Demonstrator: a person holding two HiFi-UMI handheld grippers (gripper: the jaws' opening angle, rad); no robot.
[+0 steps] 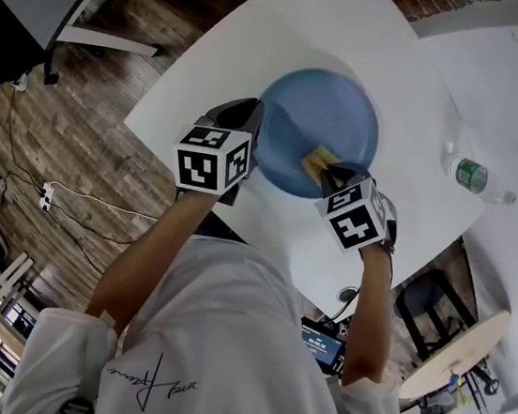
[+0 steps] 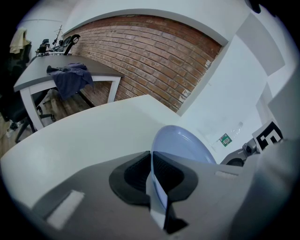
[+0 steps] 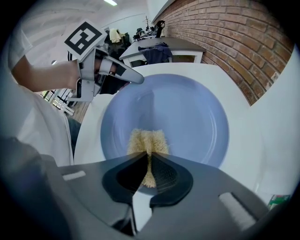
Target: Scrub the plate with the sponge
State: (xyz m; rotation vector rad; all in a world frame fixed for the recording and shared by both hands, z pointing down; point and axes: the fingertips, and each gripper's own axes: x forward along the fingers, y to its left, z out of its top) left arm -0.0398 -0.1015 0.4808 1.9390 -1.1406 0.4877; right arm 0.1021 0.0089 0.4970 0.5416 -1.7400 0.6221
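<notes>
In the centre of the head view, a round pale blue plate (image 1: 317, 128) is shown over a white desk (image 1: 261, 50). Its left rim is clamped edge-on between the jaws of the left gripper (image 2: 151, 174), most likely so that the plate is kept from sliding or turning while it is rubbed. Whether the plate is raised off the desk cannot be told. Towards the plate's lower right, a flat yellow fibrous sponge (image 3: 147, 140) is pinched between the closed jaws of the right gripper (image 1: 337, 176). Its free end is spread against the plate's inner face, so scrubbing is judged to be under way. A clear plastic bottle with a green label (image 1: 476, 178) is seen lying at the right of the frame, well apart from the plate.
</notes>
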